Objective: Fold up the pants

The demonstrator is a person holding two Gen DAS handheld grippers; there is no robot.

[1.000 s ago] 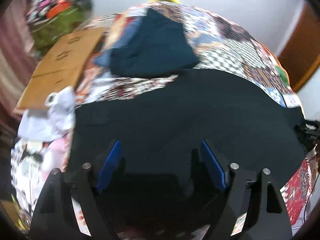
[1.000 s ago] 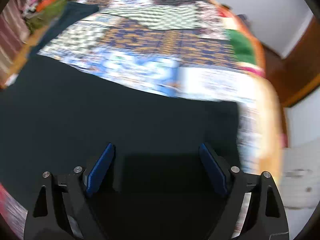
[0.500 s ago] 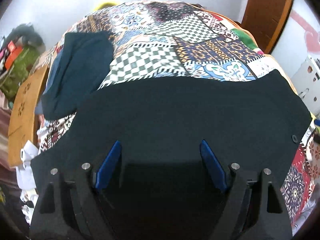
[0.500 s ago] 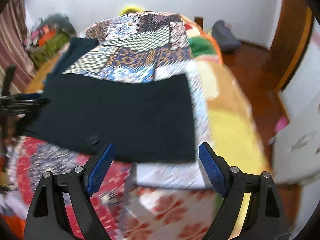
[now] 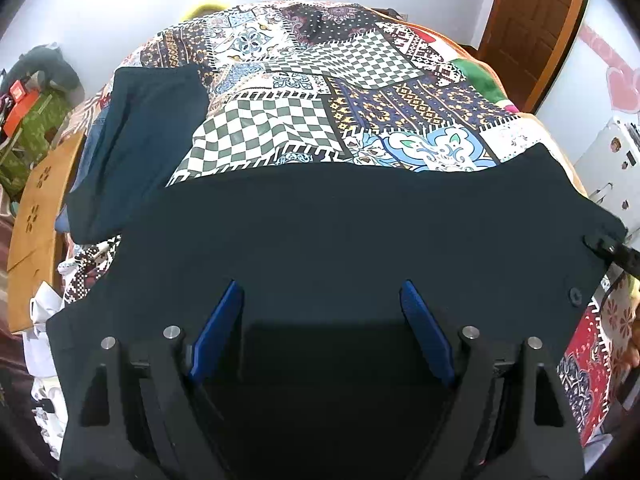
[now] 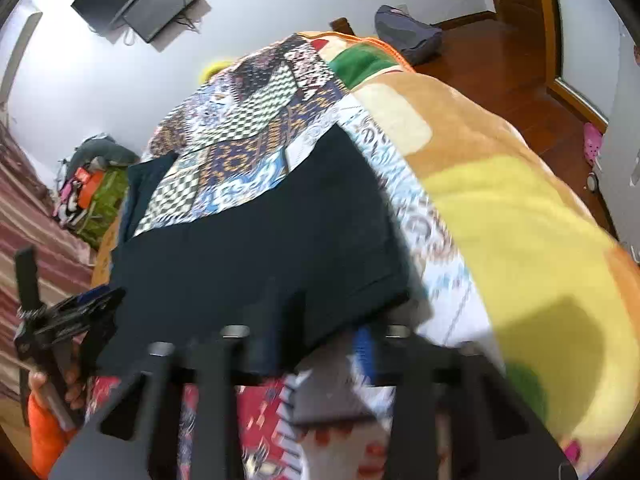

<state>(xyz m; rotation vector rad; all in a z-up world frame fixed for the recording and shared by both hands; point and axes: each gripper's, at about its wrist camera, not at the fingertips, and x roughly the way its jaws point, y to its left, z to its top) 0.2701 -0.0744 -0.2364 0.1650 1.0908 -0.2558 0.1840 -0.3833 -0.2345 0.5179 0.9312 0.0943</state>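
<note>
Across the bed, on its patchwork quilt, the dark pants lie spread flat, running from the left side to the right. A small button shows near their right end. Beyond them, toward the left edge of the quilt, a folded dark blue garment lies apart from the pants, and a sheet of brown cardboard sits past the bed's left edge.

The left hand-held gripper hangs over the near middle of the pants, angled steeply down. Its blue pads stand wide apart with nothing pinched between them, only the flat cloth below. In the right wrist view a hand with an orange sleeve carries it at the pants' left end.

The right hand-held gripper is at the right end of the pants, where the cloth meets a yellow and orange blanket. Its jaws have just been closing, with the near edge of the pants between them. Its own view is blurred, but in the left wrist view the tips look drawn together on that edge.

A dark screen hangs on the white wall behind the bed, and a wooden door stands to the right.
</note>
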